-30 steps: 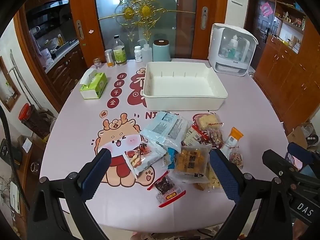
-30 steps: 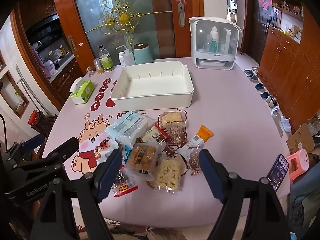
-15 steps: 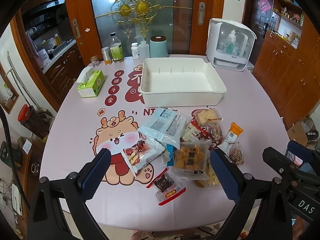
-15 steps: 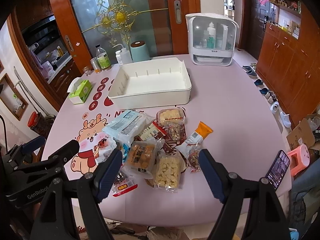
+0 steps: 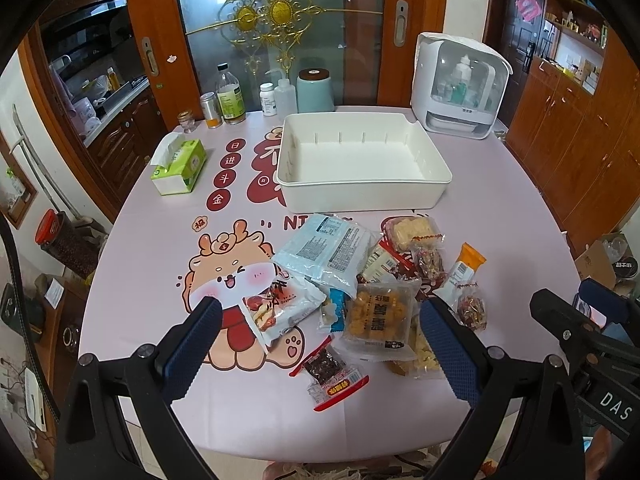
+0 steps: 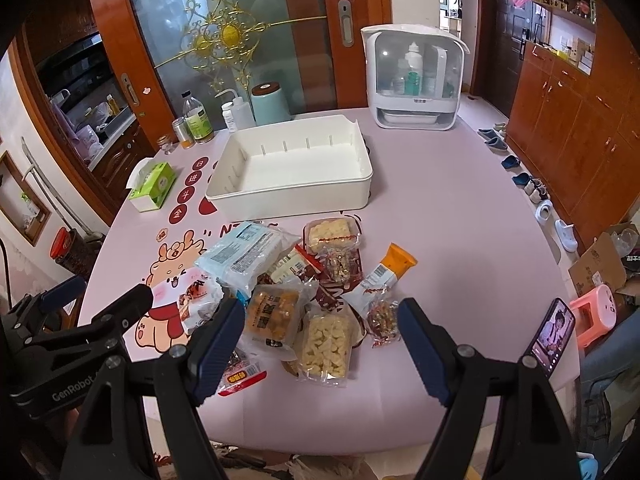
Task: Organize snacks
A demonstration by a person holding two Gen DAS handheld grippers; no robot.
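Observation:
Several packaged snacks lie in a loose pile on the pink table: a pale blue pack (image 5: pixel 328 248) (image 6: pixel 244 250), a yellow puff pack (image 5: pixel 378 318) (image 6: pixel 276 312), a red-edged dark snack (image 5: pixel 330 372) and an orange-tipped bar (image 5: pixel 464 266) (image 6: pixel 386 272). Behind the pile stands a white bin (image 5: pixel 360 190) (image 6: pixel 296 198) with nothing in it. My left gripper (image 5: pixel 320 322) is open, hovering above the near side of the pile. My right gripper (image 6: pixel 320 320) is open too, held above the pile's right half, holding nothing.
A green tissue box (image 5: pixel 178 166) sits at the table's left. Bottles, a can and a teal canister (image 5: pixel 314 90) line the far edge beside a white appliance (image 5: pixel 460 86). A phone (image 6: pixel 550 336) stands at the near right edge; a pink stool (image 6: pixel 596 312) and shoes are on the floor.
Both grippers have risen and drawn back slightly, so the table and bin appear a little lower and farther. Jaws stay wide; the snacks have not moved.

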